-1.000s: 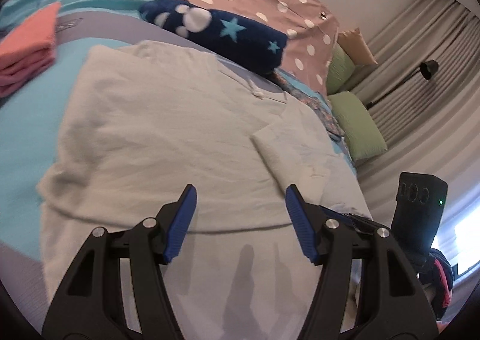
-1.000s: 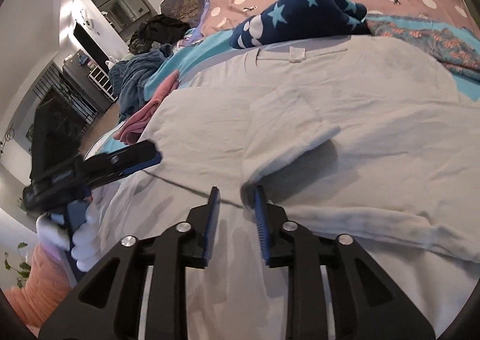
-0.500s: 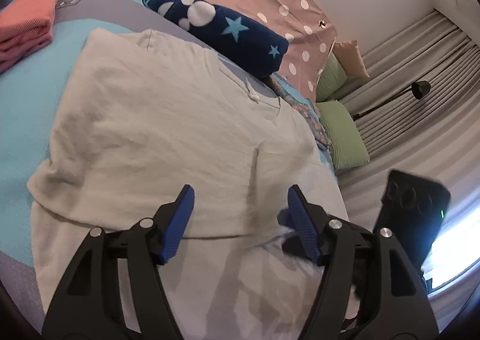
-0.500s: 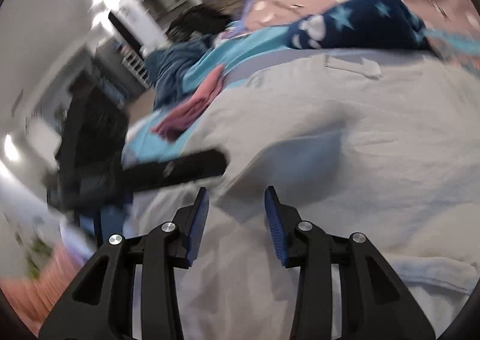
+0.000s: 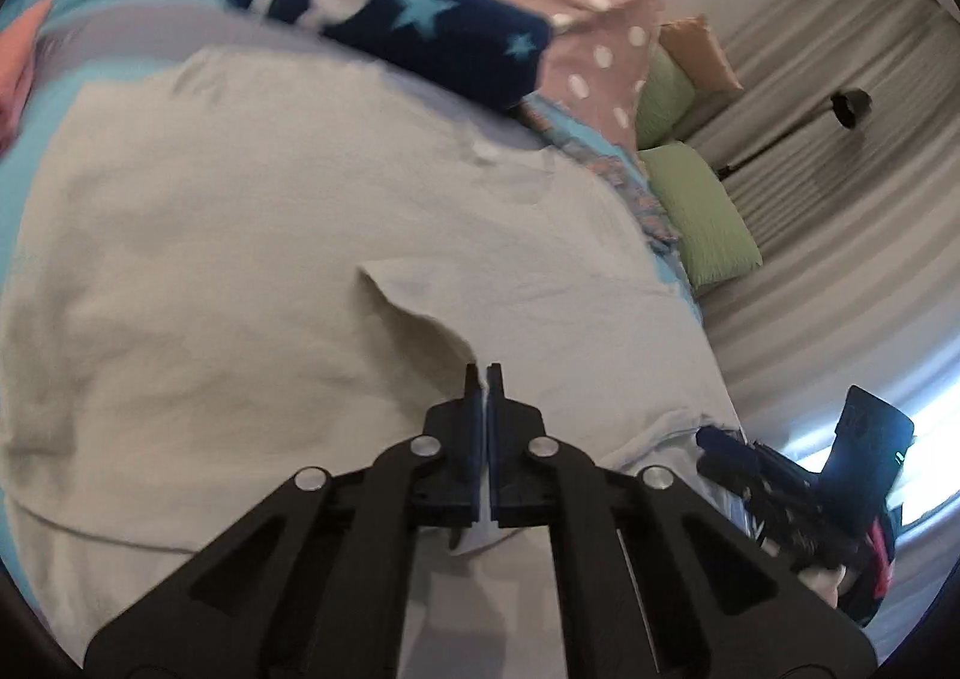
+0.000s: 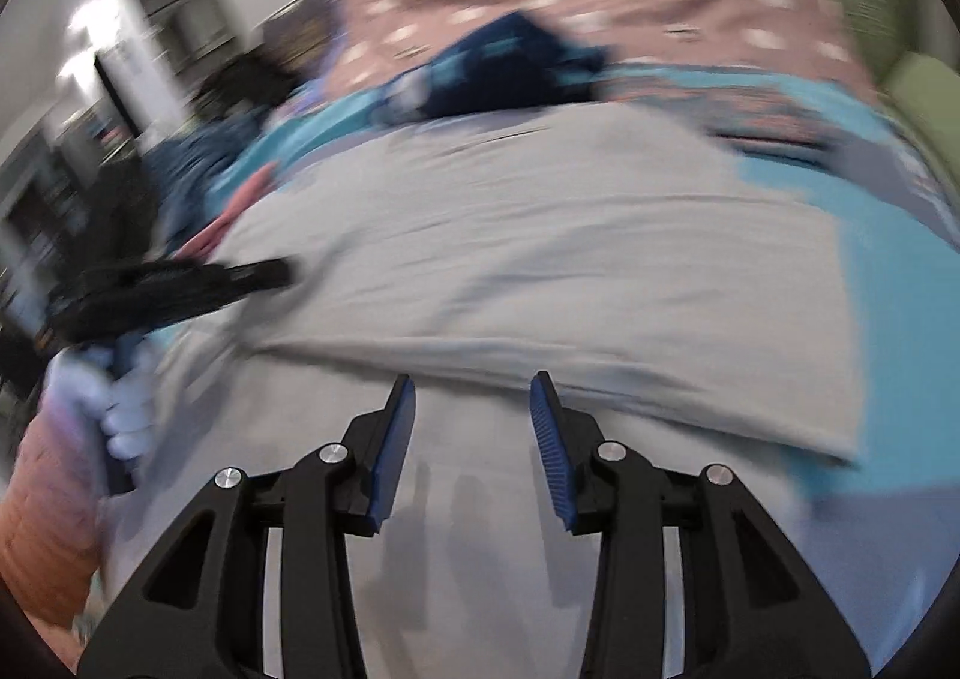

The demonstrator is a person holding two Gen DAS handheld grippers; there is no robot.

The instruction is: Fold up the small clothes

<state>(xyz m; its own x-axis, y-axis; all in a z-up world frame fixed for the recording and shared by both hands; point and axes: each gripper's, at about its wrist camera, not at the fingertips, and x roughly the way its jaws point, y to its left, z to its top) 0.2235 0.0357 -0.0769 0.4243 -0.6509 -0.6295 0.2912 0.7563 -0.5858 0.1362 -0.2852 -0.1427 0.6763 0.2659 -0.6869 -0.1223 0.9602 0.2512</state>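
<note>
Bed [image 5: 72, 79]: turquoise-and-grey cover carries everything; keep the work on it.
Garment [image 5: 240, 271]: pale grey cotton T-shirt spread flat mid-bed, one flap lifted near its lower middle.
Left gripper [image 5: 483, 373]: jaws have just closed, pressed together on that flap's edge; carry it across low and taut, I judge.
Right gripper [image 6: 471, 397]: spread, empty, hovering over the shirt's near fold; should pin the crease.
</note>
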